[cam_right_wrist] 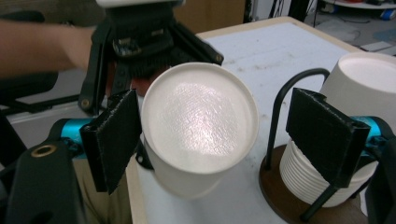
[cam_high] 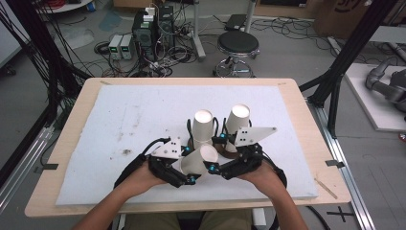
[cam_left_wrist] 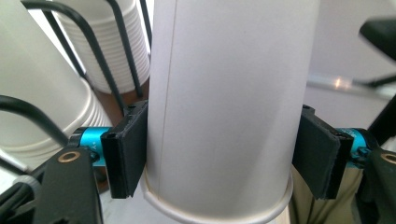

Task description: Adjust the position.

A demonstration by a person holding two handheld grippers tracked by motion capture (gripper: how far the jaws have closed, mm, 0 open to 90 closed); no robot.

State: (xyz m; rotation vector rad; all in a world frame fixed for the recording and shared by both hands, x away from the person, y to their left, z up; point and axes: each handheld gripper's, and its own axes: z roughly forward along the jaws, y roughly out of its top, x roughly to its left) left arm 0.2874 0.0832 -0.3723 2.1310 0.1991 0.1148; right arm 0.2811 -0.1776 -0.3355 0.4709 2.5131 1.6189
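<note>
In the high view, near the table's [cam_high: 72, 143] front edge, the left gripper [cam_high: 194, 172] held one paper cup [cam_high: 198, 160] tilted, just in front of the cup stacks [cam_high: 203, 125] on their wire rack. In the left gripper view its pads [cam_left_wrist: 125, 154] clamped that cup's wall – one cup seemingly pulled off the stack. In the right gripper view the right gripper [cam_right_wrist: 219, 140] stood spread wide around the cup's base, the far pad clear – let go; setting the cup down seemed left.

A wooden table [cam_high: 72, 124] carried a white mat [cam_high: 129, 120], smudged with dark specks. On the mat stood a brown-based wire rack [cam_right_wrist: 280, 196] holding 2 stacks of white cups [cam_high: 203, 125].
</note>
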